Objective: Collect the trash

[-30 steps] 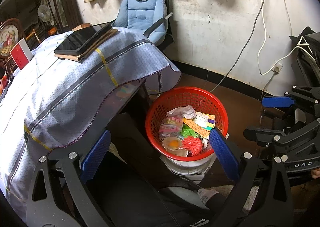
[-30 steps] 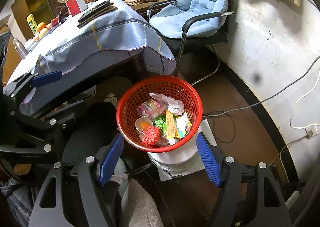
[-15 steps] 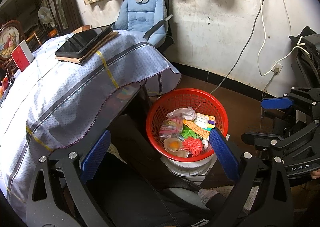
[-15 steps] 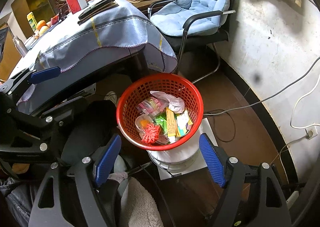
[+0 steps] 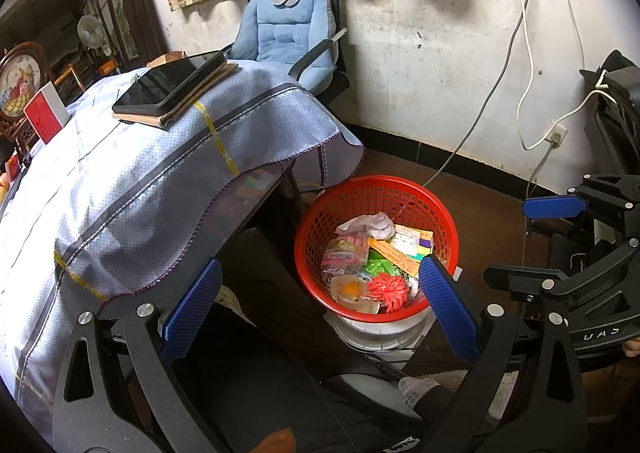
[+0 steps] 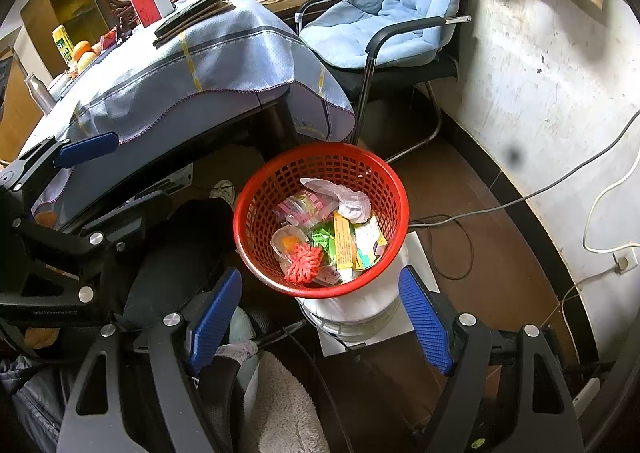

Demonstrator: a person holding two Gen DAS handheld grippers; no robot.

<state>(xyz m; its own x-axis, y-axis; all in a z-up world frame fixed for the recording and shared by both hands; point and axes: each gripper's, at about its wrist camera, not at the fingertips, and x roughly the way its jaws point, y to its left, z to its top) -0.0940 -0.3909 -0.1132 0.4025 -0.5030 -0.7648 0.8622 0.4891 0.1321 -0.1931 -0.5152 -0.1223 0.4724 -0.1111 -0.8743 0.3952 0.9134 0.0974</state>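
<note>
Both tongs are pointing steeply downward, jaws standing wide and gripping nothing: left gripper [image 5: 316, 301], right gripper [image 6: 320, 317]. The red plastic mesh basket [image 6: 256, 229] (holding wrappers) is sitting just beyond their tips.

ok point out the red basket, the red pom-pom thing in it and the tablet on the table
red basket [image 6: 256, 213], right wrist view, on its left inner wall
red pom-pom [image 6: 303, 264], right wrist view, on the middle of the tuft
tablet [image 5: 168, 83], left wrist view, on the middle of its dark screen
</note>
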